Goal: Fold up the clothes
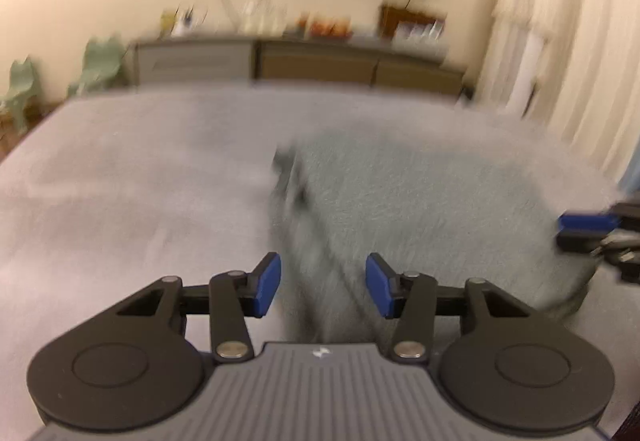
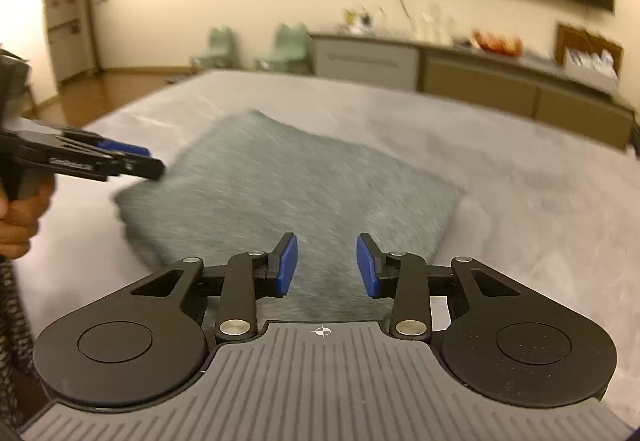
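Already the grey knit garment point(image 2: 288, 181) lies as a compact, roughly square bundle on the pale grey bed point(image 2: 520, 177), its edges fairly even, which is how the task wants it. Our right gripper point(image 2: 327, 267) hangs over the bundle's near edge with its blue pads spread and nothing between them. Our left gripper point(image 1: 323, 285) is likewise spread and empty, above the bundle's left side, where a darker seam or fold edge point(image 1: 290, 177) shows through the blur. In the right wrist view it comes in from the left, just beside the bundle's left edge.

We judge this fits either a finished fold or a pause before one more fold; we cannot tell which. Either way, good handling means keeping both grippers low and level, pinching only at corners, and not dragging the stacked layers askew.
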A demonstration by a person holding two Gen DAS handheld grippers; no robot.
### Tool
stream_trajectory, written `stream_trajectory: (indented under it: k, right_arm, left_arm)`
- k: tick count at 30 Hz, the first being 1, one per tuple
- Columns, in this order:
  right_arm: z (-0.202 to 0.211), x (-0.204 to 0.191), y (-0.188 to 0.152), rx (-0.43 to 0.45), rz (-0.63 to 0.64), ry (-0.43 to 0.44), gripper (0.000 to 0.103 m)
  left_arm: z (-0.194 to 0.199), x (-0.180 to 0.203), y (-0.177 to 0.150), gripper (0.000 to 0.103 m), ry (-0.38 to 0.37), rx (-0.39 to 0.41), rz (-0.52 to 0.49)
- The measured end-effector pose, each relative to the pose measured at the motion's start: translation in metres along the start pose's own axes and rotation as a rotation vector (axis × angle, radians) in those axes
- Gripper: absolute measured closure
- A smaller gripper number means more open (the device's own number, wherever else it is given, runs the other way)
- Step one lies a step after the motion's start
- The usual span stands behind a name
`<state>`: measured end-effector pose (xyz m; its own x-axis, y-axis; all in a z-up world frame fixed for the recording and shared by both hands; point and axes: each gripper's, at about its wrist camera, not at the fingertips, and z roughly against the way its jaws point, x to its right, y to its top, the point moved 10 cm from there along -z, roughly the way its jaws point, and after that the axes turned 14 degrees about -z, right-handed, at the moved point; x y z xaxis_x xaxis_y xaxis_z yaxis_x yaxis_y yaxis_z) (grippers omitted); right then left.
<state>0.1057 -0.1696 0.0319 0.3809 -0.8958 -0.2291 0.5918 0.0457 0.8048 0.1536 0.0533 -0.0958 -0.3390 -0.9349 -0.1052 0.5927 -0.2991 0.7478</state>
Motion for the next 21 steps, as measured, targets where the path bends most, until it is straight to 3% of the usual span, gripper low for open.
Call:
stream_trajectory:
  k: [3,6,7,9,10,12,13,14,16,21]
  right_arm:
    - [-0.019,0.006,-0.032,-0.118,0.027,-0.020,0.063]
    - [-0.007,0.001,-0.026,-0.095,0.052,-0.050,0.064]
    - [0.004,-0.007,-0.015,-0.047,0.062,-0.040,0.062]
    - [0.017,-0.022,0.000,0.016,0.093,-0.009,0.052]
    - [0.018,-0.029,0.005,0.031,0.114,0.012,0.040]
    - [0.001,-0.033,-0.003,-0.040,0.182,0.007,0.035]
    - [-0.015,-0.020,-0.011,-0.110,0.209,-0.033,0.040]
    - [-0.031,-0.006,-0.020,-0.180,0.234,-0.073,0.031]
    - [-0.033,0.027,-0.008,-0.203,0.147,-0.065,0.030]
    - [-0.044,0.113,0.025,-0.153,0.068,-0.196,0.031]
  left_arm:
    - [-0.002,0.006,-0.006,0.053,0.015,-0.007,-0.012]
    - [0.003,0.003,-0.005,0.052,0.006,0.007,0.026]
    - [0.000,0.003,-0.007,0.052,0.005,-0.001,0.042]
    - [-0.010,0.004,-0.004,0.052,-0.002,-0.014,0.074]
    - [-0.015,0.004,0.000,0.052,-0.008,-0.020,0.088]
    - [-0.029,0.009,0.010,0.052,-0.020,-0.028,0.090]
    - [-0.037,0.015,0.018,0.052,-0.025,-0.029,0.087]
    - [-0.045,0.020,0.025,0.052,-0.030,-0.029,0.083]
    - [-0.066,0.031,0.043,0.051,-0.052,-0.027,0.073]
    - [-0.134,0.058,0.100,0.049,-0.051,-0.024,0.064]
